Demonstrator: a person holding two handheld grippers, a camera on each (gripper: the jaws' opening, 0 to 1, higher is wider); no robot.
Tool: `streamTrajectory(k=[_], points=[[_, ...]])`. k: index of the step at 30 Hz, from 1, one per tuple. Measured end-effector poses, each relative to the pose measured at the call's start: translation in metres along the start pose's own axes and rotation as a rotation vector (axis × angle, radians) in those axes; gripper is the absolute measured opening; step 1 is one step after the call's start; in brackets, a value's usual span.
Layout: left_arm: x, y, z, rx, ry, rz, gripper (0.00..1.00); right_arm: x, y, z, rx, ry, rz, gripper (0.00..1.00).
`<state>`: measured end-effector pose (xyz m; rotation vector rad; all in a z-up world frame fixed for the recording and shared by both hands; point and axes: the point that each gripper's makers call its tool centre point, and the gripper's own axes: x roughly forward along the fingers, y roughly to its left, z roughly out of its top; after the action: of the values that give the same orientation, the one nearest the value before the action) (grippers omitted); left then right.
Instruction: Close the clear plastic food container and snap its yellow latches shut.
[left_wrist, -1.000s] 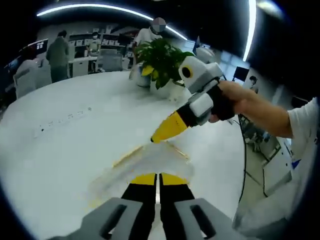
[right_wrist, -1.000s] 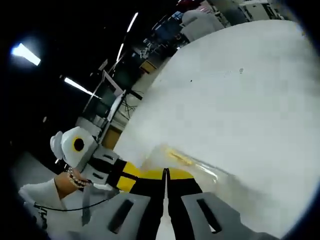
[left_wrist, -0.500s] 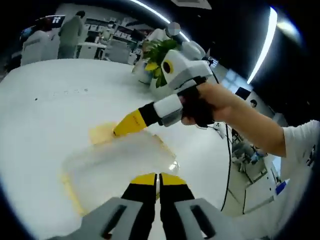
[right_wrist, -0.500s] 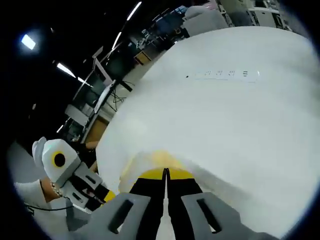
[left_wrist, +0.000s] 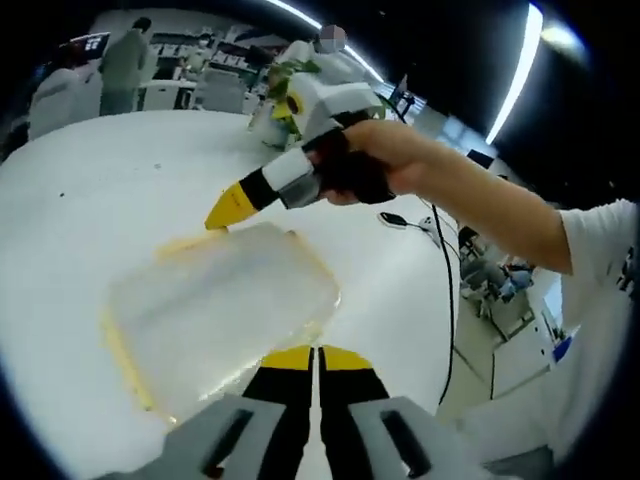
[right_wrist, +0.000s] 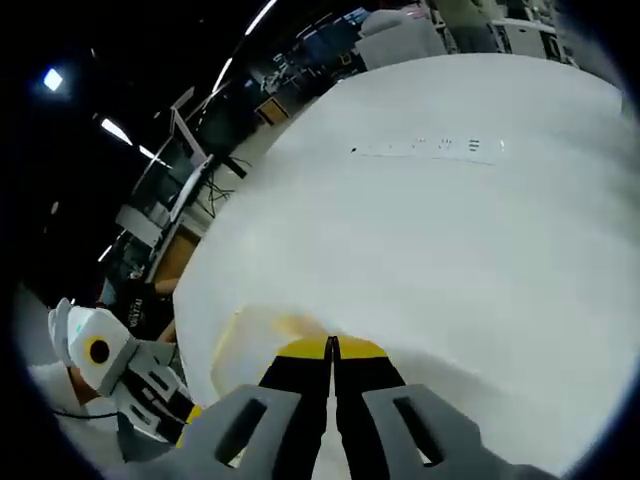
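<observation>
Since the earlier frame your right gripper (left_wrist: 228, 207) has slid along to the container's (left_wrist: 215, 305) far corner, where its closed yellow fingers touch the yellow latch (left_wrist: 190, 243) at the edge. Your left gripper (left_wrist: 315, 357), fingers pressed together with nothing between them, sits at the near edge of the clear lidded box, which lies flat on the white tabletop (left_wrist: 90, 210). From the right gripper view, your closed right gripper (right_wrist: 331, 348) rests on a yellow latch (right_wrist: 262, 327), and your left gripper (right_wrist: 150, 385) shows low at the side.
</observation>
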<state>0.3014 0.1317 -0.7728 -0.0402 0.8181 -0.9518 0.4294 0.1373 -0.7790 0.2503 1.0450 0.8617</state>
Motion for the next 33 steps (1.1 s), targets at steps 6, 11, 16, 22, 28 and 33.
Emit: streamTrajectory(k=[6,11,16,22,28,33], points=[[-0.009,-0.005,0.016,0.070,-0.012,-0.023,0.00,-0.009,0.017,-0.003,-0.208,0.119,0.039,0.00],[-0.016,-0.001,0.024,0.331,0.046,-0.015,0.08,-0.015,0.023,-0.026,-0.595,0.392,-0.016,0.29],[-0.013,0.000,0.028,0.558,0.077,-0.007,0.23,-0.009,0.032,-0.029,-0.747,0.525,-0.022,0.34],[-0.012,0.017,0.023,0.662,0.132,0.052,0.23,-0.006,0.031,-0.029,-0.862,0.677,-0.020,0.37],[-0.010,0.027,0.007,0.737,0.217,0.062,0.24,0.000,0.025,-0.031,-0.905,0.752,-0.025,0.36],[-0.007,0.030,0.011,0.863,0.216,0.090,0.22,0.003,0.024,-0.030,-0.924,0.801,-0.009,0.35]])
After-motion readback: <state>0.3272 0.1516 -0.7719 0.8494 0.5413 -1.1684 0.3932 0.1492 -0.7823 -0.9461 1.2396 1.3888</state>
